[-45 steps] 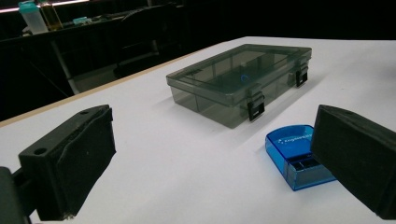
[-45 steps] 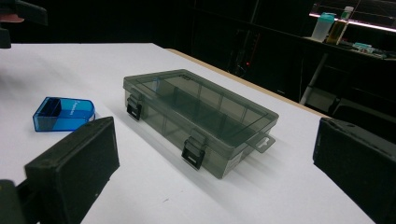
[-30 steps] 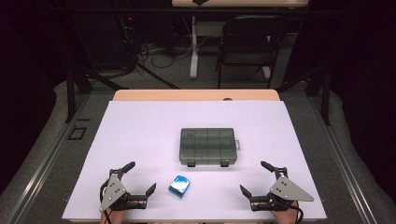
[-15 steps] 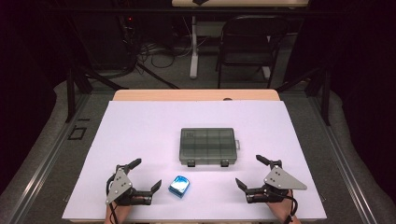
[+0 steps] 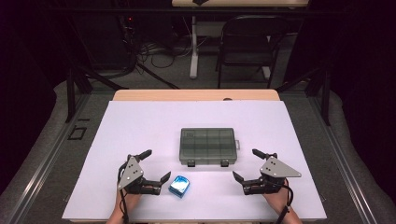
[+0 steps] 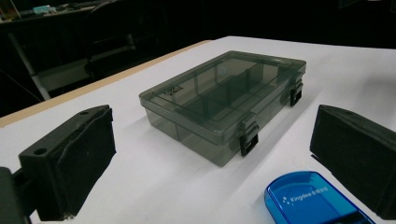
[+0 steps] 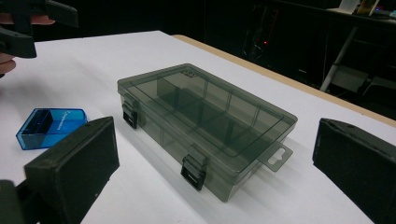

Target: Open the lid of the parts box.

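Note:
A smoky grey clear compartment box (image 5: pixel 207 146) lies shut in the middle of the white table, its two black latches facing the near edge. A small blue clear case (image 5: pixel 179 185) lies in front of its left corner. My left gripper (image 5: pixel 155 165) stands open just left of the blue case, nothing between its jaws. Open too, my right gripper (image 5: pixel 248 164) sits right of the box's near right corner. In the left gripper view the box (image 6: pixel 224 100) is straight ahead and the blue case (image 6: pixel 313 200) is by the right jaw. The right gripper view has the box (image 7: pixel 205 121) ahead and the blue case (image 7: pixel 49 126) at left.
White sheet covers the table (image 5: pixel 140 126), with a wooden strip (image 5: pixel 196 94) along the far edge. A black chair (image 5: pixel 247 42) and cables stand on the floor beyond. The left gripper (image 7: pixel 28 23) appears at the top left of the right gripper view.
Both grippers have moved forward from the table's near edge toward the box, and slightly inward. The box and the blue case have not moved.

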`<state>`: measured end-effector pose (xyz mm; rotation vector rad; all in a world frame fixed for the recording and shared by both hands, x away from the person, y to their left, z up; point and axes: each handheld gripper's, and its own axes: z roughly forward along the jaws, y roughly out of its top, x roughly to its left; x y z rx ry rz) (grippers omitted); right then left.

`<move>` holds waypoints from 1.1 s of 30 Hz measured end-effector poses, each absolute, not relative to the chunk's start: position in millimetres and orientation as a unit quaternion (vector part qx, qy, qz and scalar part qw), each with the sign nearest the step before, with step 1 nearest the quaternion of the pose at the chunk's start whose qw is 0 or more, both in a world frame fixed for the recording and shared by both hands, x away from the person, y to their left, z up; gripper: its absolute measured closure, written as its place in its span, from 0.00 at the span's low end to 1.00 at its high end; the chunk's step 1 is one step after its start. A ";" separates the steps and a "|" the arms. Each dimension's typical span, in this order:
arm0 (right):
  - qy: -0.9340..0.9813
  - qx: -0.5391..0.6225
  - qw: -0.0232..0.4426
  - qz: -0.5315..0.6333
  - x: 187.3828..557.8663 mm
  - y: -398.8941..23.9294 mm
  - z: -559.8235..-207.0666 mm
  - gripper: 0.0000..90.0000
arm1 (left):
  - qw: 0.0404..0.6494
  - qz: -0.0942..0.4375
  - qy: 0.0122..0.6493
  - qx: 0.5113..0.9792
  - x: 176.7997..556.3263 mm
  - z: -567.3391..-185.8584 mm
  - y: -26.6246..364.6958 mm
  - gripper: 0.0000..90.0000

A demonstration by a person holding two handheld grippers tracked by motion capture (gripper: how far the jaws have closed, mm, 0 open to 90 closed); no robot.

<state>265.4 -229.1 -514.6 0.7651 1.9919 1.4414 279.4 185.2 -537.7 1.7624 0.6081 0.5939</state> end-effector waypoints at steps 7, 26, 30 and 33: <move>0.750 0.293 0.264 0.531 278.0 -225.9 -515.4 0.00 | 0.550 0.237 0.272 0.753 293.1 -536.4 182.6 0.00; 0.778 0.314 0.206 0.504 315.2 -226.0 -516.5 0.00 | 0.515 0.181 0.273 0.792 333.9 -533.0 151.2 0.00; 0.786 0.317 0.188 0.496 324.3 -226.4 -519.7 0.00 | 0.502 0.161 0.269 0.806 342.3 -536.0 147.9 0.00; 0.795 0.317 0.178 0.486 330.1 -225.0 -522.2 0.00 | 0.493 0.155 0.265 0.814 347.9 -538.6 145.1 0.00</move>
